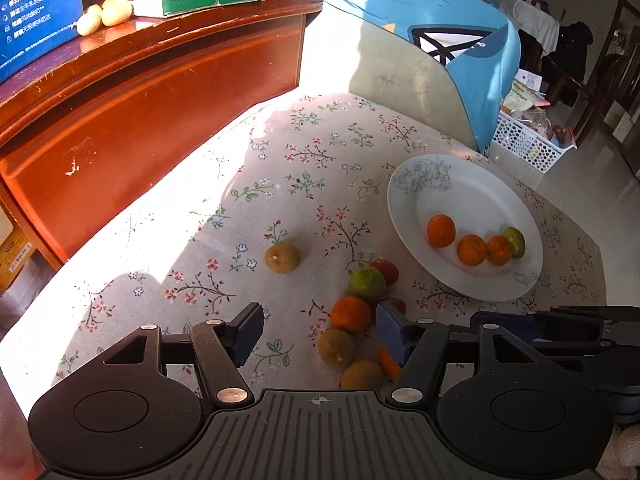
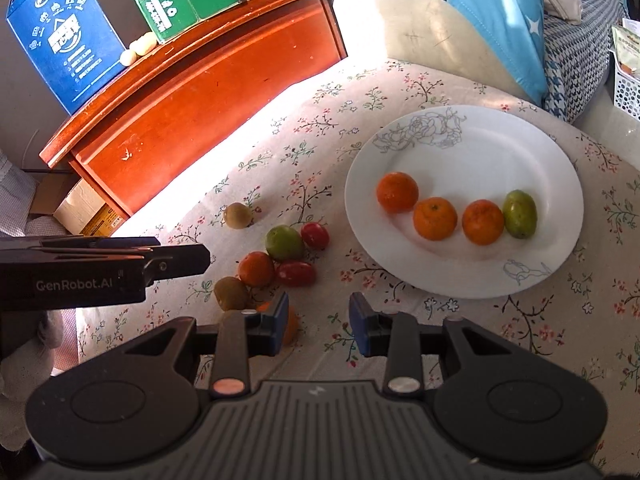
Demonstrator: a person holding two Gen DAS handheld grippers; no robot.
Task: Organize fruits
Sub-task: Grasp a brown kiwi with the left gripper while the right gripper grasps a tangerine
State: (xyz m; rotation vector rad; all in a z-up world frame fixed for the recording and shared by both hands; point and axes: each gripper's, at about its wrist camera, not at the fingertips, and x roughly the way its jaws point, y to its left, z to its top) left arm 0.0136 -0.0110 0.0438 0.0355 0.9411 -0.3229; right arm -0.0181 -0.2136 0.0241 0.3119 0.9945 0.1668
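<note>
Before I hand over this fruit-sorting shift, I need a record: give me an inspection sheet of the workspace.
Surface: floral tablecloth, half in sun.
Job's things: white plate holds three oranges and a green fruit; loose fruit cluster and lone kiwi lie on the cloth.
Clutter: nothing seen on the cloth.
Grippers: left gripper open, empty; right gripper open, empty.
Cables: nothing seen.
Surroundings: wooden cabinet with cartons, blue cushion.

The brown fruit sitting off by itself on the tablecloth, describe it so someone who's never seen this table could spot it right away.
Start at the white plate on the floral tablecloth, then the fruit cluster beside it. Beyond the cluster, toward the red-brown wooden cabinet, one brown fruit lies alone. It touches nothing, unlike the other brown fruit pressed into the cluster.
</note>
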